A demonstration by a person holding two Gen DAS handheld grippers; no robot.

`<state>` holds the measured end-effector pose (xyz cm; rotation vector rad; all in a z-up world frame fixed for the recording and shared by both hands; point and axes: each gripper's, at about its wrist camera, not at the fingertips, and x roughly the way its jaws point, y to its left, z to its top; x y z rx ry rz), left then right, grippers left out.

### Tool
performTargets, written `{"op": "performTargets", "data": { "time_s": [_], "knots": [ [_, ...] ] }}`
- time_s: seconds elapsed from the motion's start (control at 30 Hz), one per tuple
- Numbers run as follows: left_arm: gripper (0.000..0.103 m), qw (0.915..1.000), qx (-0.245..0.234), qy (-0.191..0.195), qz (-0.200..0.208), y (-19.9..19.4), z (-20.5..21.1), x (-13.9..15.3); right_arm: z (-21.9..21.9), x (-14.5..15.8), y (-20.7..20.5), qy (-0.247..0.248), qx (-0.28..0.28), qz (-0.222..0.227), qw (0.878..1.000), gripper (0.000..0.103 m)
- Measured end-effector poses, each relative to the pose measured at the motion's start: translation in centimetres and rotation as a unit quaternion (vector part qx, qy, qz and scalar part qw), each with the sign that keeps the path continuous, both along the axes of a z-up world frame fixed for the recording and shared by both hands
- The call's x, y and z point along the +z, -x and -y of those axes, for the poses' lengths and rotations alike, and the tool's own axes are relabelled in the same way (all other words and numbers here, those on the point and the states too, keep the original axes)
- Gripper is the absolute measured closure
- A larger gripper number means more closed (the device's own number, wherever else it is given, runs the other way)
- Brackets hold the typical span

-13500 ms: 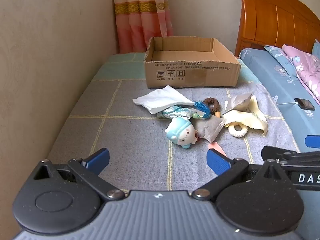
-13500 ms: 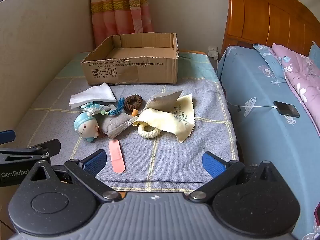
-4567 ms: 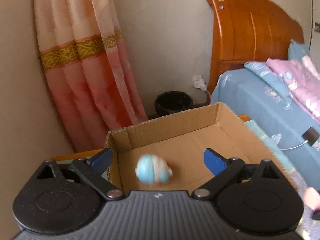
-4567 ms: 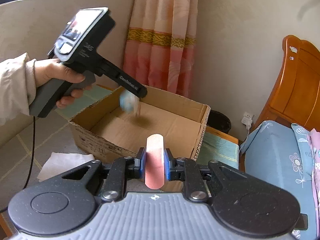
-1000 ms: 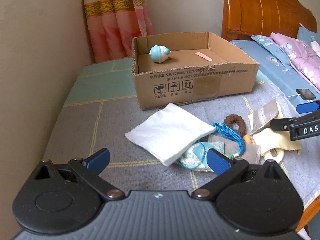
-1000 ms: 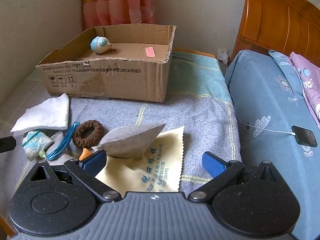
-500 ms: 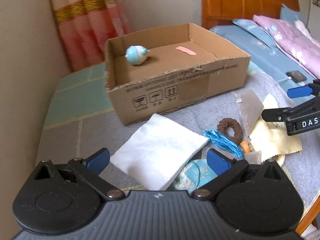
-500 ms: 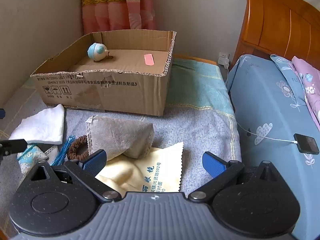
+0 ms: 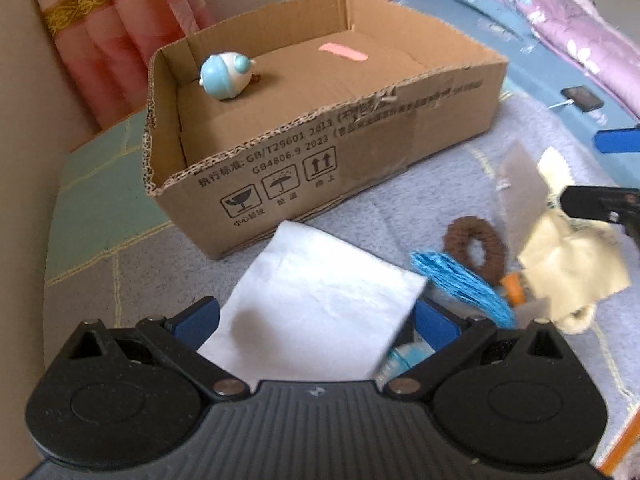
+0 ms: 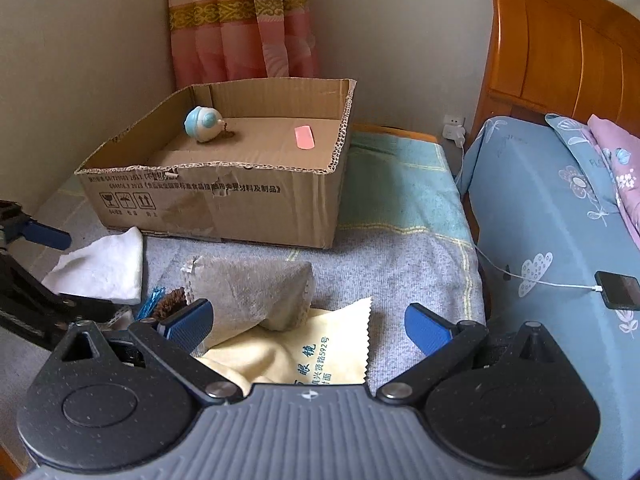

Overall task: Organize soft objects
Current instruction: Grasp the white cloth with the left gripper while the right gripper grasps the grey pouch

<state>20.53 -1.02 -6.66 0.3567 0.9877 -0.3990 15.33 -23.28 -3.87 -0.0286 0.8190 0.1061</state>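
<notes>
Cardboard box (image 10: 224,204) holds my blue toy (image 10: 202,123) and pink strip (image 10: 305,137); left gripper (image 9: 316,320) spread wide around the white cloth (image 9: 320,300), right gripper (image 10: 308,324) spread wide over the yellow cloth (image 10: 304,352).

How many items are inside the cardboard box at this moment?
2. A blue-and-white plush toy lies near the back left corner of the cardboard box; a pink strip lies flat toward the back right. The near wall may hide others.

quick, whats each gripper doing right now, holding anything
Left gripper: open, empty, its fingers either side of the white cloth.
Right gripper: open, empty, over the grey pouch and yellow cloth.
</notes>
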Motion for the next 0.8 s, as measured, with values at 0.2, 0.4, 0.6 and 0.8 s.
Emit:
{"op": "performTargets", "data": {
  "time_s": [0.2,0.4,0.6,0.8],
  "knots": [
    [0.0,0.9995,0.019,0.019,-0.017,-1.5,-0.9,-0.7,-0.2,-0.2,0.1,0.002,0.008,-0.003,1.0,0.0],
    [0.0,0.9968,0.034,0.064,-0.034,-2.1,-2.6,-1.2,-0.8,-0.3,0.2,0.011,0.026,-0.007,1.0,0.0],
    [0.0,0.9978,0.025,0.055,-0.027,-1.7,-2.0,-1.2,-1.3,-0.5,0.1,0.011,0.034,-0.01,0.999,0.0],
    [0.011,0.9974,0.023,0.067,-0.015,-1.2,-2.0,-1.1,-1.6,-0.6,-0.1,0.01,0.037,-0.012,0.999,0.0]
  ]
}}
